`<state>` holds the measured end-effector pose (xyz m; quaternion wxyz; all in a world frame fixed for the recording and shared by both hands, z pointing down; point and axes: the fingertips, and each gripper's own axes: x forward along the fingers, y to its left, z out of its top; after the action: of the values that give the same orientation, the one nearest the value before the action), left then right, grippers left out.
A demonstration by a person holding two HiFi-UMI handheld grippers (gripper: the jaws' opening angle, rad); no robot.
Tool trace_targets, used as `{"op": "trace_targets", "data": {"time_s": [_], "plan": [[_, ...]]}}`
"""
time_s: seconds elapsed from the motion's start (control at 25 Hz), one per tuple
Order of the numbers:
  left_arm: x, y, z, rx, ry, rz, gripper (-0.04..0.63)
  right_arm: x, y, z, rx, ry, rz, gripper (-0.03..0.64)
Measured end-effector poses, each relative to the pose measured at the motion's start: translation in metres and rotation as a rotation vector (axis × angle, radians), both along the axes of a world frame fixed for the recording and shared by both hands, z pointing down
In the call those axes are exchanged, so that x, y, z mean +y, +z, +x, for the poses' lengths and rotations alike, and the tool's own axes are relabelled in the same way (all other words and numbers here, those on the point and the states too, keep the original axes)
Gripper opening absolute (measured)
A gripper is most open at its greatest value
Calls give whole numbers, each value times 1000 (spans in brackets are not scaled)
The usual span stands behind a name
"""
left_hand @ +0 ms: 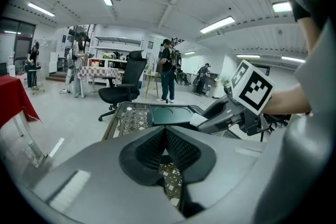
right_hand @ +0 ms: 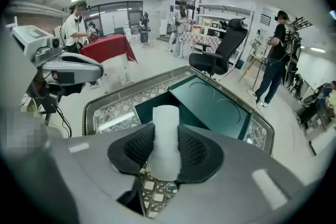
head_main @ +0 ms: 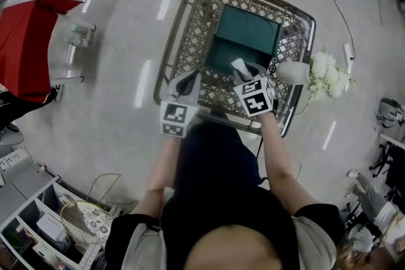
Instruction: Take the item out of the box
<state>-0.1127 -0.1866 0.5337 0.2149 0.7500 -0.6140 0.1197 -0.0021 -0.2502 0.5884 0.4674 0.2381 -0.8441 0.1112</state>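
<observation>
the right gripper (right_hand: pixel 166 150) pinches a white wrapped roll (right_hand: pixel 166 131), which stands upright between its pads. the open green box (right_hand: pixel 210 99) lies at 12 o'clock of it on the lattice table (right_hand: pixel 118 107). the left gripper (left_hand: pixel 166 145), at 9 o'clock of the right, has its jaws pressed together on nothing.

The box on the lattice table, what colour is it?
The box is dark teal green, best seen in the right gripper view.
</observation>
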Motion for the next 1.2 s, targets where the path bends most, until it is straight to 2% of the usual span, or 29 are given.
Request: {"op": "trace_targets", "data": {"time_s": [1.0,1.2], "plan": [[17,-33,30,3,80,62,8,43,-65,34,-123,131,56,133],[16,-47,34,-7,105,80,8,41,-85,41,-203,202,63,133]]}}
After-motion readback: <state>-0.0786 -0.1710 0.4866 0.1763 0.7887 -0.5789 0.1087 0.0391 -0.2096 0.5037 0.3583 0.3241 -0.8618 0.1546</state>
